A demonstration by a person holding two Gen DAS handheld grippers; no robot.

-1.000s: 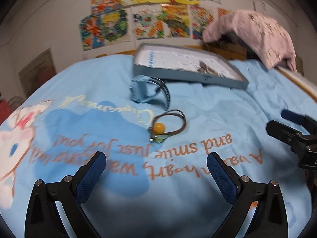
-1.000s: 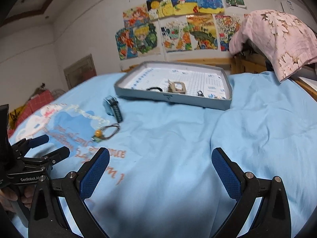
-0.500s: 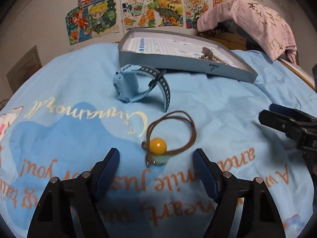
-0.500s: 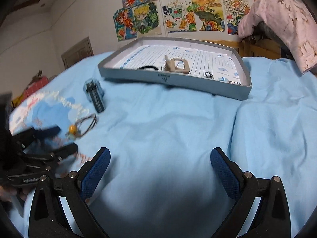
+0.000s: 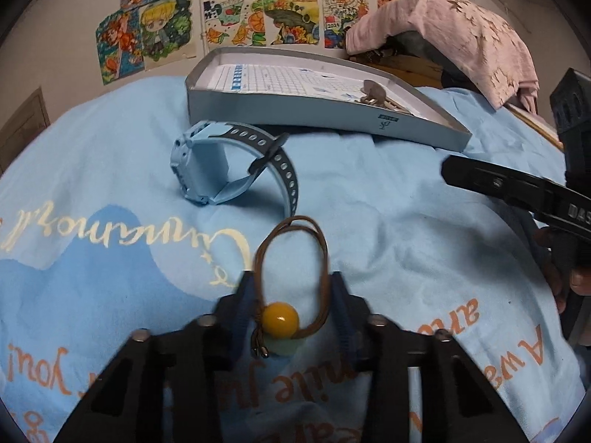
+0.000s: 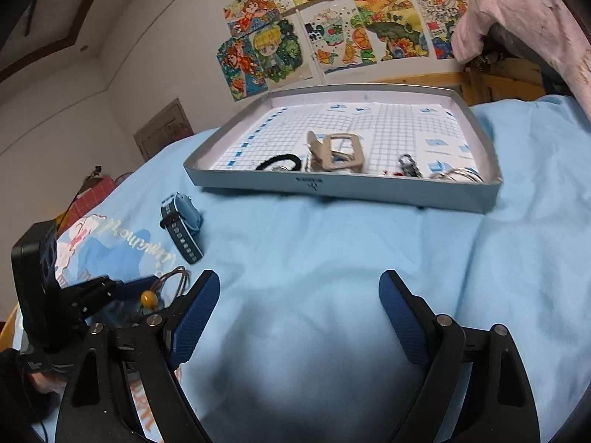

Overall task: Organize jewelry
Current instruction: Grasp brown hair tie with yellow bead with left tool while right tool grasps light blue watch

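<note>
1. The cord bracelet [image 5: 291, 280], lying on the bed just in front of the tray [image 5: 317, 118], is now straddled by the left hand-held gripper [image 5: 293, 306].
2. Its jaws have just been closing around the bracelet; a firm grip cannot be told.
3. The right hand-held gripper [image 6: 299, 313] is seen open and empty, its jaws having narrowed slightly.

Tray's [image 5: 317, 118] near contents behind wall

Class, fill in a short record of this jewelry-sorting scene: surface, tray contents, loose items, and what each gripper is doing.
surface: blue bedspread
tray: hair clip, black hair tie, metal rings
loose items: blue watch, cord bracelet with a yellow bead
left gripper: jaws just closing around the bracelet, cord bunched between them
right gripper: open over bare bedspread, jaws just narrowing, nothing between them
</note>
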